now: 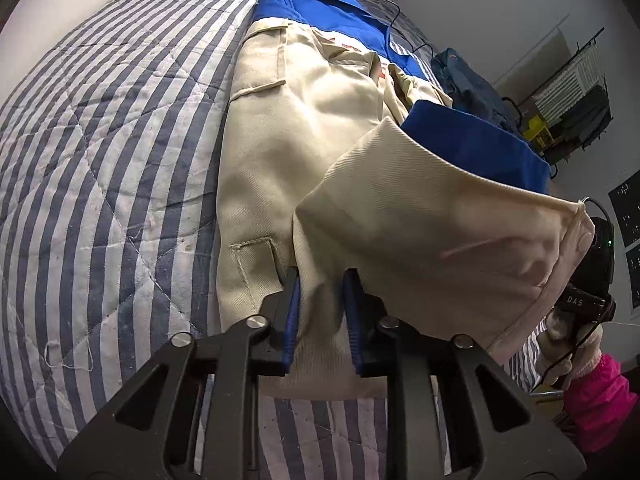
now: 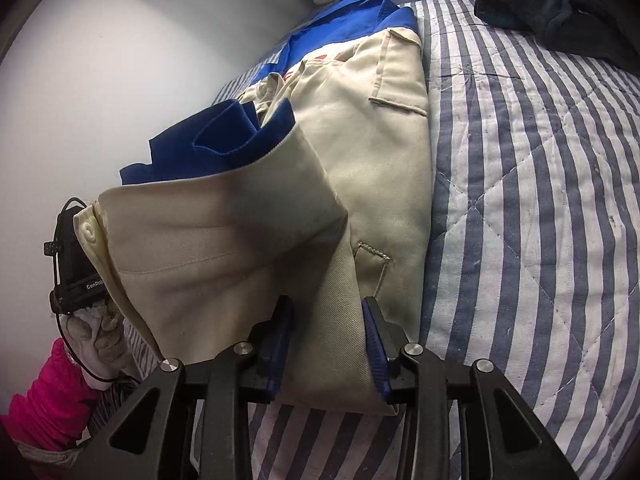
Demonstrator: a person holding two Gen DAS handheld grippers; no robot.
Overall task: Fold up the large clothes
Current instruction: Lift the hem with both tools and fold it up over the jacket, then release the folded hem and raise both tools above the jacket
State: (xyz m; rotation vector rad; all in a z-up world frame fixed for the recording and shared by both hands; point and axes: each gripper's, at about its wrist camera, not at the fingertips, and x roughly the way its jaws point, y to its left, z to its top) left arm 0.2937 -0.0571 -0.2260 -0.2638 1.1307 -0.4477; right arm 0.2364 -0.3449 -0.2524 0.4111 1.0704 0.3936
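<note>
On the bed: blue-and-white striped quilted cover (image 1: 100, 160) (image 2: 540, 200) fills most of both wrist views, diamond stitching, loose threads in places.

Beige cotton work jacket with royal-blue yoke and collar (image 1: 312, 120) (image 2: 380, 140) lies lengthwise on the cover, blue collar end far from the cameras, hem end near them. Stitched flap pockets show on the beige panels. Red lettering near the blue band, too creased to read.

Near end of the jacket is raised off the cover; the beige fold arches between the two grippers, blue lining showing behind it.

Dark teal bundle of cloth (image 1: 468, 80) (image 2: 560, 12) sits on the cover beyond the jacket, apart from it.

Left gripper (image 1: 322, 280): black frame, blue pads, jaws nearly together, pinching a narrow pleat of the beige fabric. Fabric bulges above the pads.

Right gripper (image 2: 326, 308): same build, jaws wider apart, a thicker fold of the hem fills the gap and touches both pads; gripped.

Each view catches the opposite hand at its edge: pale glove and bright pink sleeve, right hand (image 1: 576, 344), left hand (image 2: 96, 340), each around a black gripper body.

Black wire rack (image 1: 572, 92) on the far wall, left view only.
</note>
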